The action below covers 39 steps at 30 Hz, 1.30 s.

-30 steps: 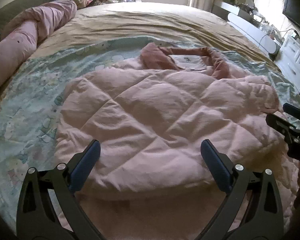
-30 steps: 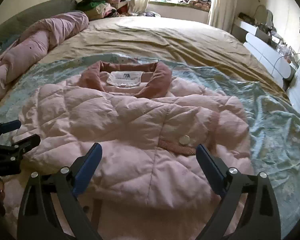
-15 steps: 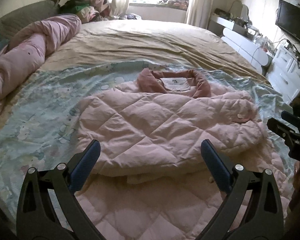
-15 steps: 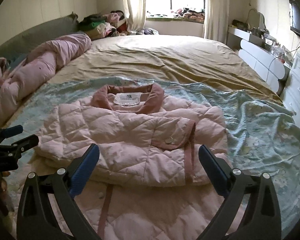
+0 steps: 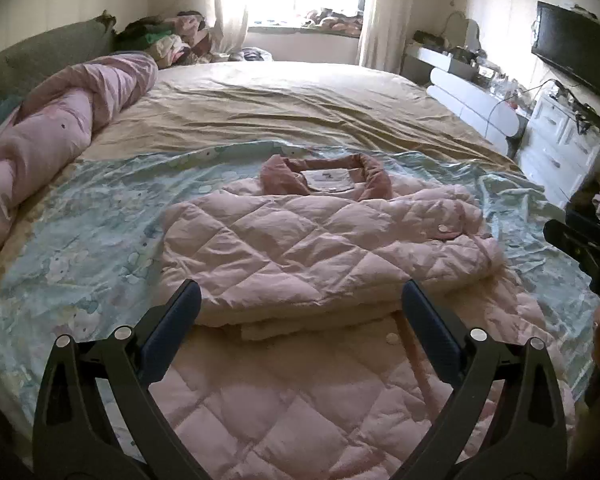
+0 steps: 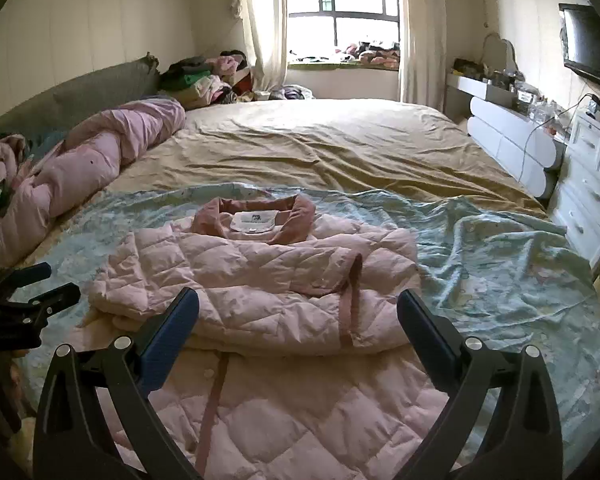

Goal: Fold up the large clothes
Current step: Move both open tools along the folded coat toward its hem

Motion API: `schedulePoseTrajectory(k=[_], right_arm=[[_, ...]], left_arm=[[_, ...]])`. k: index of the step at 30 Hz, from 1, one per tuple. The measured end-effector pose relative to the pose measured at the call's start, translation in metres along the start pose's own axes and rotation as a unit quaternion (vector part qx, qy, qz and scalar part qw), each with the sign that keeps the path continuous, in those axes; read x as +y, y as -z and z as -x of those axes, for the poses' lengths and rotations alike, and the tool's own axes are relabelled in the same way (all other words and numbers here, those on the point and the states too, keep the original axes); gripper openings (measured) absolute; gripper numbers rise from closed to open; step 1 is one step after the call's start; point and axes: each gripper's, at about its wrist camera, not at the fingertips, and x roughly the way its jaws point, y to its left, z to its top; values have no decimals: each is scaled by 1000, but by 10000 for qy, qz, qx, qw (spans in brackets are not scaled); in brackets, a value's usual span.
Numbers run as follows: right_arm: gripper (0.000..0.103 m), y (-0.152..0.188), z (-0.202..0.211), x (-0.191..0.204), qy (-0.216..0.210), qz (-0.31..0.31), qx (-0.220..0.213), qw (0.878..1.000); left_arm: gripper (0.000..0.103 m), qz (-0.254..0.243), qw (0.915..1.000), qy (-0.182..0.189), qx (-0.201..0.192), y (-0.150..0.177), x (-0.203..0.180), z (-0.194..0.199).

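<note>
A pink quilted jacket point(image 5: 312, 252) with a darker pink collar point(image 5: 372, 172) lies on a light blue patterned sheet point(image 5: 88, 232) on the bed. Its sleeves are folded across the chest, and its lower part stretches toward me. It also shows in the right wrist view point(image 6: 260, 280). My left gripper point(image 5: 300, 300) is open and empty, above the jacket's lower part. My right gripper point(image 6: 298, 304) is open and empty, also above the lower part. Each gripper shows at the edge of the other's view: the right one point(image 5: 580, 240), the left one point(image 6: 32, 292).
A rolled pink duvet point(image 5: 60, 128) lies along the bed's left side. A tan sheet point(image 5: 300, 100) covers the far bed. White drawers point(image 5: 560, 148) and a wall TV point(image 5: 576, 52) stand on the right. Clothes point(image 6: 204, 80) are piled by the window.
Both grippers have pulled back and risen away from the jacket, so more of the bed and room shows. Both stay open. The jacket lies as it did.
</note>
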Motion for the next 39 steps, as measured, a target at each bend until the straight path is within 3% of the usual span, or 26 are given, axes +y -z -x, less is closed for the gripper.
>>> schedulePoseTrajectory(k=[22, 32, 39], right_arm=[[99, 49, 48, -12, 226, -22, -31, 9997], [99, 79, 64, -16, 283, 138, 146, 9994], [99, 100, 70, -21, 305, 166, 300, 9989]], left_arm=[[94, -64, 9998, -18, -179, 51, -2, 47], [94, -47, 9995, -271, -148, 86, 10, 61], [94, -16, 9990, -448, 88, 114, 21, 60]])
